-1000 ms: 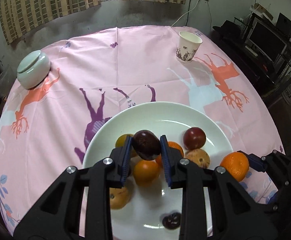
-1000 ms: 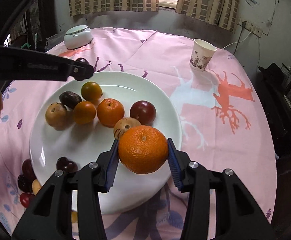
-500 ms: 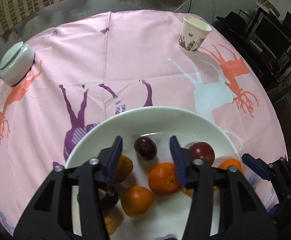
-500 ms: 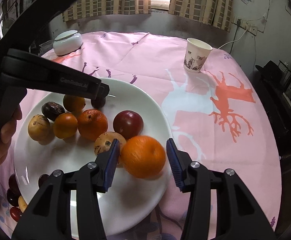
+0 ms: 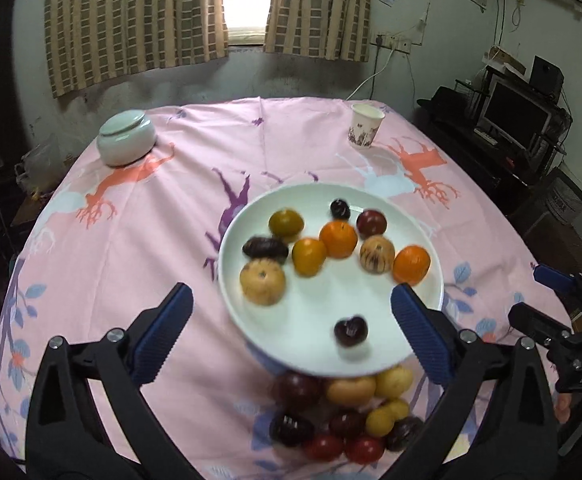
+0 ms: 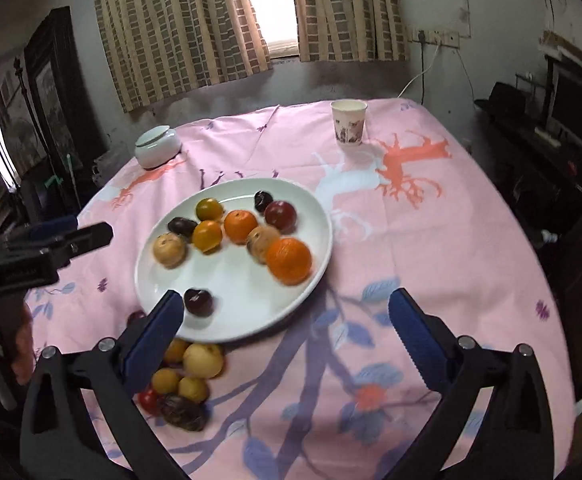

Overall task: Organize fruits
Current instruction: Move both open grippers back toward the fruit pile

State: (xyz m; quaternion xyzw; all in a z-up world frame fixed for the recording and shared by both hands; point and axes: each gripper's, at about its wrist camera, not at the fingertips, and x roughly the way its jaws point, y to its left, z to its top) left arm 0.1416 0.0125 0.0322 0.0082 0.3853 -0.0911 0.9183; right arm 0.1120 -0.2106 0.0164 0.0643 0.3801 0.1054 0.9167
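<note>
A white plate on the pink tablecloth holds several fruits. Among them are a dark plum at its far rim and a big orange at its right rim. My left gripper hangs back over the plate's near side, its jaws opening wide with nothing between them. My right gripper is likewise drawn back with its jaws opening and holds nothing. A pile of loose small fruits lies on the cloth in front of the plate.
A pale lidded jar stands at the far left of the table, a paper cup at the far right. A desk with a monitor lies beyond the table's right edge.
The left gripper let go of the dark plum and the right let go of the orange, both onto the plate. Both grippers spread wide and pulled back from the plate.
</note>
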